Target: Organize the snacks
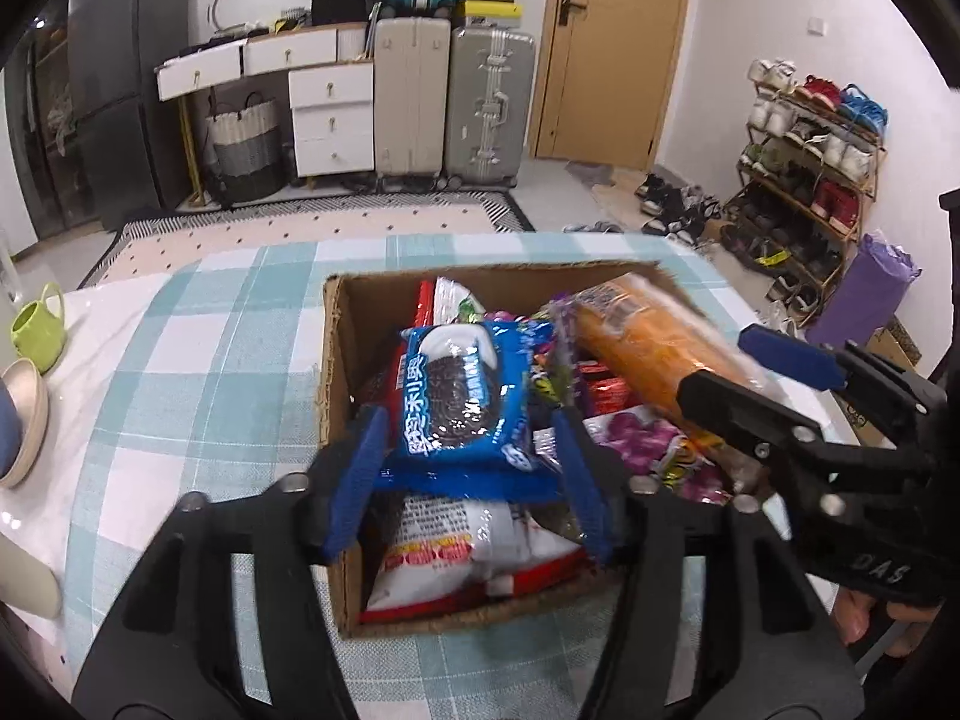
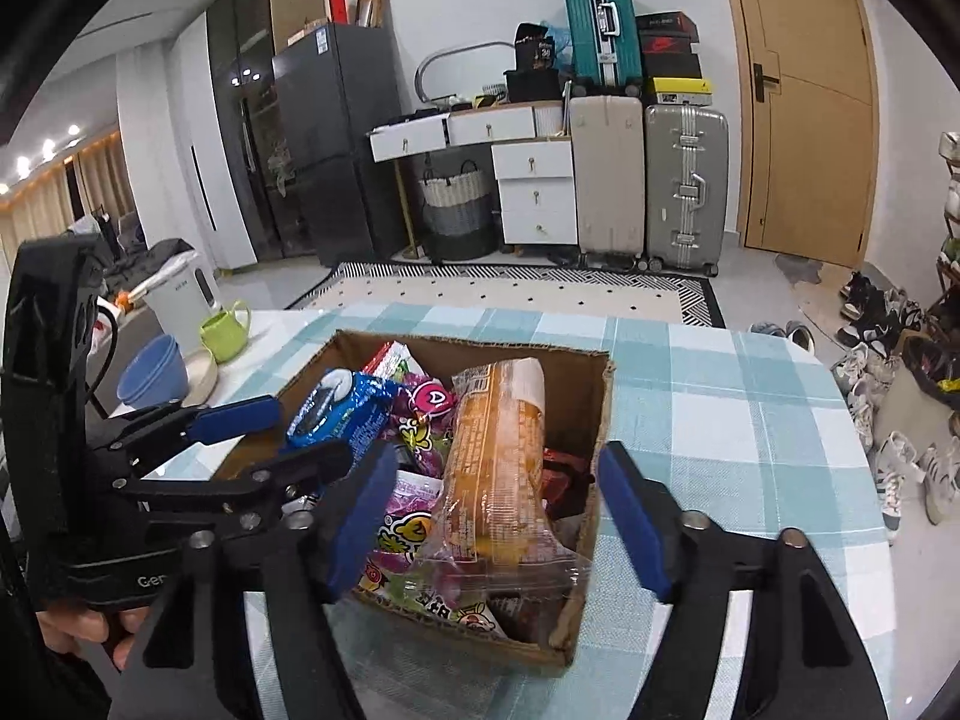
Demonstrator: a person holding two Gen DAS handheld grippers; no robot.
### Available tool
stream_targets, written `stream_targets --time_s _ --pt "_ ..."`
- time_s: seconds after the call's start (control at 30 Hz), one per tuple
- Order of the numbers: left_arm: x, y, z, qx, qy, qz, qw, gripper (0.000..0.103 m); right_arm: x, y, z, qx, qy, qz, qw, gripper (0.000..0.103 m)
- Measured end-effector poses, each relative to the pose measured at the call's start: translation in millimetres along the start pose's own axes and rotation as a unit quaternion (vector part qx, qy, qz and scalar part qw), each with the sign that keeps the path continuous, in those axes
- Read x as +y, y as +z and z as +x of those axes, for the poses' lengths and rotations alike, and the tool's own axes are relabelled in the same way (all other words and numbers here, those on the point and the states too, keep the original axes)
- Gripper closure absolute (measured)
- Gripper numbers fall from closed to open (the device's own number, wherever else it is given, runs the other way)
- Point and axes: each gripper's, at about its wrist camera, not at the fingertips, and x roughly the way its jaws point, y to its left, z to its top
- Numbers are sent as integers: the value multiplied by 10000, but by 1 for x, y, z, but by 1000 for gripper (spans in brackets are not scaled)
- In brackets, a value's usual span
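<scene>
Left gripper [image 1: 468, 474]: jaws partly apart over the near half of the box; the blue cookie pack lies between the blue pads, which stand at its two sides; whether they touch it is unclear, and there is no sign of squeezing.
Right gripper [image 2: 498, 522]: jaws wide; the orange packet lies between them with clear gaps on both sides, nothing gripped; a hand shows at the handle in the left wrist view.
Blue cookie pack [image 1: 465, 396]: on top of the other snacks at the box's left side, tilted, printed face up.
Orange packet [image 2: 501, 450]: long, in clear wrap; lying lengthwise in the box's right half, one end raised toward the far wall.
Other snacks: purple-and-pink candy bags [image 2: 414, 420] between the two packs; a red-and-white bag [image 1: 462, 546] beneath the cookie pack, against the near wall.
Cardboard box [image 1: 336, 360]: open-topped, nearly full, standing on the checked tablecloth [image 1: 210, 360].
Table edge: a green mug [image 1: 39, 324] and a pale dish [image 1: 27, 420] at the left, well apart from the box.
</scene>
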Motion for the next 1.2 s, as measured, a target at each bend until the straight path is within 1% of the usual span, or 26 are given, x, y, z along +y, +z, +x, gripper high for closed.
stream_targets --time_s 0.03,0.07,0.1,0.13,0.17,0.2,0.23,0.27,0.37,0.57,0.8,0.93,1.03,1.2 --pt "-1 -1 -5 -50 37 19 10000 27 -2 0 -4 -49 27 31 10000 18" --pt "-2 -2 -11 -123 72 54 9999 19 -4 -1 -10 -117 90 79 9999 13" --pt "-3 -3 -16 -175 81 81 9998 18 -5 -2 -16 -162 122 112 9997 10" --pt "-6 -5 -24 -193 83 108 9997 18 -4 -3 -21 -213 141 151 9996 3" --pt "-7 -6 -30 -201 87 128 9997 17 -5 -4 -27 -294 175 178 9993 1" --pt "-7 -7 -34 -215 105 134 9996 15 -4 -4 -31 -355 227 178 9990 1" --pt "-6 -9 -40 -245 113 123 9996 6 -4 -7 -37 -432 311 163 9985 1" --pt "-5 -10 -46 -287 116 100 9995 1 -4 -8 -41 -474 348 140 9982 1" --pt "0 -18 -65 -429 5 44 9991 1 2 -15 -56 -633 393 3 9972 1" --pt "6 -36 -103 -649 47 43 9979 1 7 -30 -81 -876 525 -29 9948 1" --pt "6 -65 -139 -939 6 -3 9956 1 12 -47 -101 -1029 519 -60 9933 1" --pt "8 -77 -149 -1009 -20 -54 9949 1 13 -58 -107 -1100 491 -111 9927 1" --pt "12 -88 -153 -1076 30 -95 9941 1 15 -70 -109 -1125 496 -120 9923 1" --pt "17 -105 -151 -1221 -9 -204 9923 1 18 -91 -112 -1324 457 -226 9899 1"
